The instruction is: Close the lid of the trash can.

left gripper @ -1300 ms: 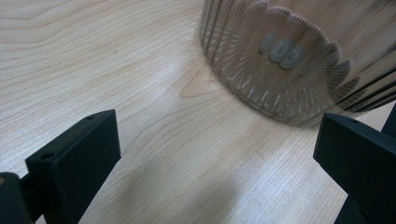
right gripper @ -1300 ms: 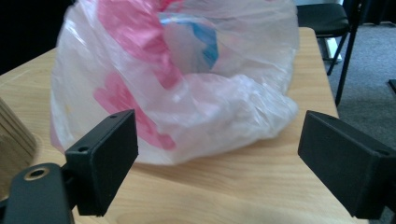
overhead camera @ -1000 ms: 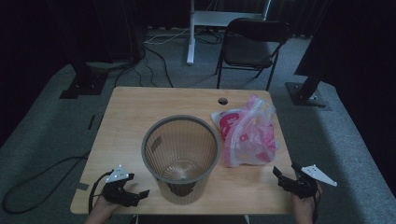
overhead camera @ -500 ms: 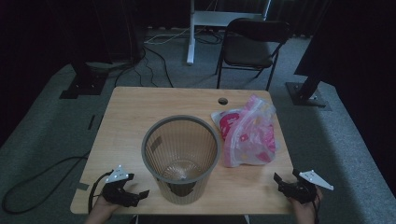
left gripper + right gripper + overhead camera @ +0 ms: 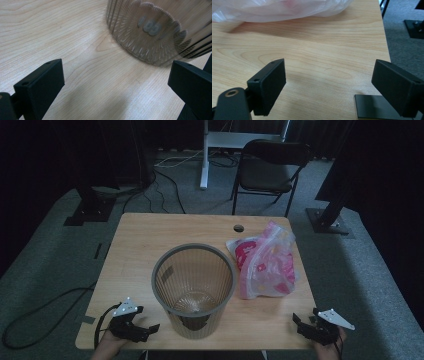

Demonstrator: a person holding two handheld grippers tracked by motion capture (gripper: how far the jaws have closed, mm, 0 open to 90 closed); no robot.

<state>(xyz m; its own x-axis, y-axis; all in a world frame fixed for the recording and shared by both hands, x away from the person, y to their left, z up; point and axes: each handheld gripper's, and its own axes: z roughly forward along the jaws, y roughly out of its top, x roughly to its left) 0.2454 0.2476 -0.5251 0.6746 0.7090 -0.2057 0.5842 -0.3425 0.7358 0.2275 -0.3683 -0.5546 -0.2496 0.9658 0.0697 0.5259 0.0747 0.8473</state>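
Low at the frame's bottom corners, the left tool (image 5: 145, 328) and right tool (image 5: 301, 324) rest gaping, empty, on the wooden counter (image 5: 140, 245). Between them stands the ribbed translucent plastic bin (image 5: 194, 287); the pink plastic bag (image 5: 265, 262) lies right of centre.

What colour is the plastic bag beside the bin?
The plastic bag is see-through pink with darker pink and pale patches; the high view shows it best.
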